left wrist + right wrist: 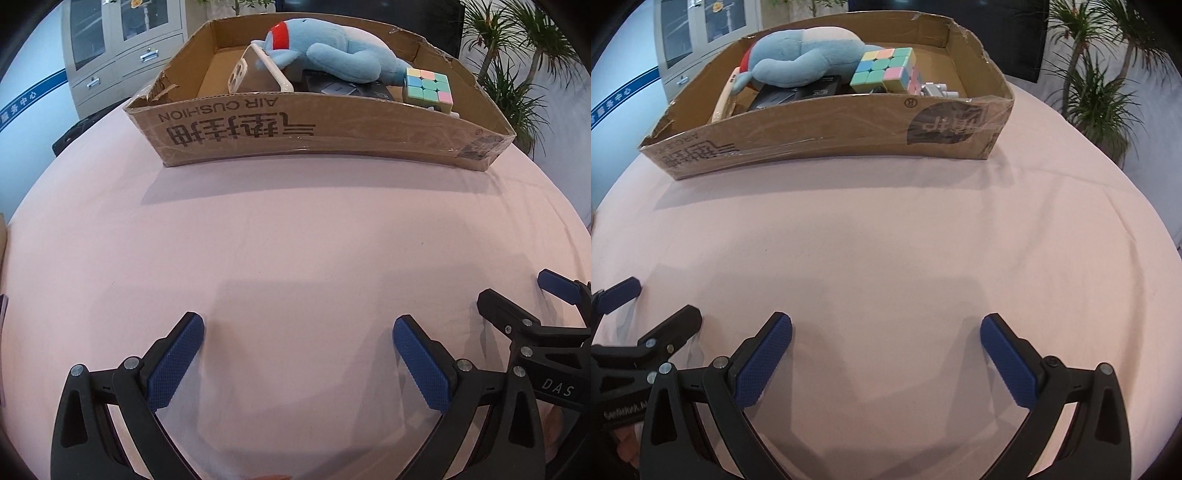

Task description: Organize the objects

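A shallow cardboard box (295, 125) (831, 140) stands at the far side of the pink table. In it lie a blue plush toy (332, 51) (809, 51), a pastel puzzle cube (426, 88) (886, 70), a phone case (255, 74) (726, 98), a dark flat box (347, 88) (798, 92) and a small white object (938, 90). My left gripper (298, 328) is open and empty over bare cloth. My right gripper (886, 328) is open and empty too; it also shows at the right of the left wrist view (517, 295).
The pink tablecloth (295, 240) (886, 240) spreads between the grippers and the box. Potted plants (517, 74) (1097, 74) stand at the right beyond the table. A grey cabinet (122, 48) stands at the back left.
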